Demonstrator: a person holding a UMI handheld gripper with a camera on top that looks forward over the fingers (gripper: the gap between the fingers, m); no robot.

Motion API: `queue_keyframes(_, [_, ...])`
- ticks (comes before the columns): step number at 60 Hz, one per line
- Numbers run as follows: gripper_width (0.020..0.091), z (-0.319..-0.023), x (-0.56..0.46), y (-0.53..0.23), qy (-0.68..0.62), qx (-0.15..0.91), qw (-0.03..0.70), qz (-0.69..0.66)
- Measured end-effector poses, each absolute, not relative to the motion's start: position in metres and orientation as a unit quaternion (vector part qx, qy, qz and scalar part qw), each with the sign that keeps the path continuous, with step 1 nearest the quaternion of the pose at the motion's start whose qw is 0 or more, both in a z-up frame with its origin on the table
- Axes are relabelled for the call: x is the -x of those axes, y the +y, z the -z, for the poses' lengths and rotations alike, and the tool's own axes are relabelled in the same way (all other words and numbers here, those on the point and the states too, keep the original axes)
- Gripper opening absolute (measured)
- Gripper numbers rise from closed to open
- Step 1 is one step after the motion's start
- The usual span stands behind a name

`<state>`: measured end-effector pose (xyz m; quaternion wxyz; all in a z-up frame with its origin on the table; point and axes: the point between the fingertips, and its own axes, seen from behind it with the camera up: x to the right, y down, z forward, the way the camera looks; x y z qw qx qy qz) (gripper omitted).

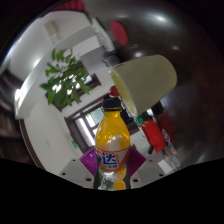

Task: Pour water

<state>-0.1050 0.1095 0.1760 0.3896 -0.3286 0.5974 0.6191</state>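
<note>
Behind, a leafy plant [66, 78] is seen. An orange bottle [113, 140] is pinched between the gripper [112, 176] fingers, a pale yellow cup [145, 77] (tilted) just beyond.

The gripper [111, 172] pointed forward and seemed tipped well over, since the room beyond it stood strongly slanted. Little of its two fingers showed in the dark lower part of the view. A purple pad [88, 158] appeared on the left finger, close against something held between the fingers.
</note>
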Motion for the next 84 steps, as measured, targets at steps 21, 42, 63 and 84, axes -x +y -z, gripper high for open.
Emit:
queue_keyframes(21, [0.0358,-0.174,0.106,0.105,0.595,0.35,0.39,-0.61])
queue_keyframes(42, [0.0364,-0.27,0.116,0.102,0.336,0.61,0.598,-0.397])
queue_keyframes(63, [0.0366,-0.347,-0.006,0.105,0.104,0.678,0.728,0.026])
queue_keyframes(84, [0.0367,-0.223,-0.134,0.113,0.129,0.742,0.641,0.148])
